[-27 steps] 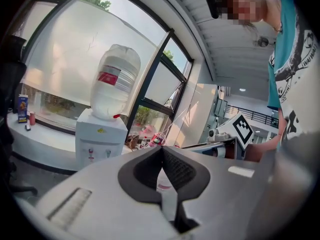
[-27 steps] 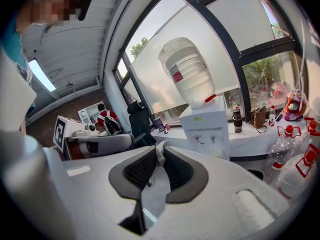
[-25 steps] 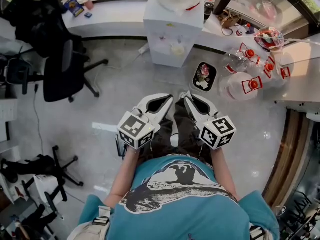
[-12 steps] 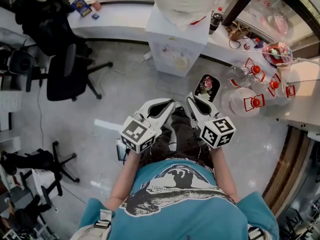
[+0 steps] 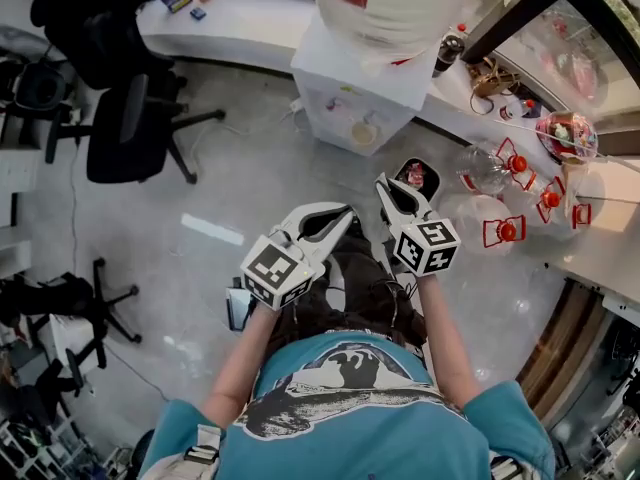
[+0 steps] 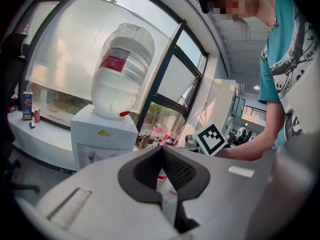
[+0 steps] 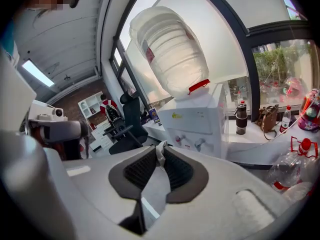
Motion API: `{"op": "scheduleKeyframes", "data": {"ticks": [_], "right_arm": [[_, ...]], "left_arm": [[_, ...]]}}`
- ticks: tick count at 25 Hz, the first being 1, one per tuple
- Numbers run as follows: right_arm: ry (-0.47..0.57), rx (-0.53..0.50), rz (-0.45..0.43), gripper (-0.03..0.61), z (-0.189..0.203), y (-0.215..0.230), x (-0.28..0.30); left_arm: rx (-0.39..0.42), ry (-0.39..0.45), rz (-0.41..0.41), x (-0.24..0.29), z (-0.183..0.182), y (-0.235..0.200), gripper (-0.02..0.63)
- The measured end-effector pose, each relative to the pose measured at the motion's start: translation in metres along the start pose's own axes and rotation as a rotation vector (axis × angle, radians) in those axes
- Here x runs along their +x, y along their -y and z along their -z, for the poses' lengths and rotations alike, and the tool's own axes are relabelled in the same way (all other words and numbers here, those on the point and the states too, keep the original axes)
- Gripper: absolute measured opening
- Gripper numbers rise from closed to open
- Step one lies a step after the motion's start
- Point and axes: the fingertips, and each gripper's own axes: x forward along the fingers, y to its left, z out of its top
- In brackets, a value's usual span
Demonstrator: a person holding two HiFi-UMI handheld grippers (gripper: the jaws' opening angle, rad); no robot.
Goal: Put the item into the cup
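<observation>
In the right gripper view my right gripper [image 7: 160,150] is shut on a small white crumpled item [image 7: 160,154], which is pinched at the jaw tips. From the head view the right gripper [image 5: 383,181] is held out in front of the person, near a black bin [image 5: 416,175]. The item itself is too small to make out there. My left gripper [image 5: 345,211] is beside it, lower and to the left. In its own view the left gripper [image 6: 161,150] has its tips together with nothing between them. I cannot make out a cup for certain.
A white water dispenser [image 5: 355,88] with a big upturned bottle stands ahead; it also shows as the dispenser [image 7: 200,126]. Empty water jugs [image 5: 485,168] with red handles lie at the right by a counter. A black office chair [image 5: 125,128] stands at the left.
Both grippers and the person have moved forward toward the dispenser and bin. The right gripper has pushed further ahead than the left. Both sets of jaws look unchanged.
</observation>
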Motion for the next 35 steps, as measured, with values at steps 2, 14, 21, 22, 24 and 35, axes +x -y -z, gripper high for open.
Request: {"op": "scheduleKeyframes", "data": {"ticks": [2, 14, 21, 22, 24, 35], "right_arm": [[-0.019, -0.008, 0.002, 0.051, 0.004, 0.012, 0.011], [-0.146, -0.124, 0.007, 0.051, 0.036, 0.075, 0.101], [-0.205, -0.15, 0.031, 0.051, 0.067, 0.106, 0.145], [-0.206, -0.142, 0.04, 0.051, 0.07, 0.111, 0.151], [-0.203, -0.117, 0.06, 0.051, 0.075, 0.12, 0.162], [-0.171, 0.03, 0.149, 0.051, 0.098, 0.163, 0.204]], "left_arm": [[0.001, -0.005, -0.014, 0.004, 0.004, -0.005, 0.014], [-0.032, 0.014, -0.11, 0.018, 0.027, -0.045, 0.014], [-0.112, 0.037, -0.158, 0.014, 0.051, -0.069, 0.014], [-0.119, 0.035, -0.165, 0.014, 0.056, -0.074, 0.014], [-0.127, 0.03, -0.18, 0.012, 0.062, -0.083, 0.014], [-0.122, 0.104, -0.216, 0.022, 0.078, -0.114, 0.014]]}}
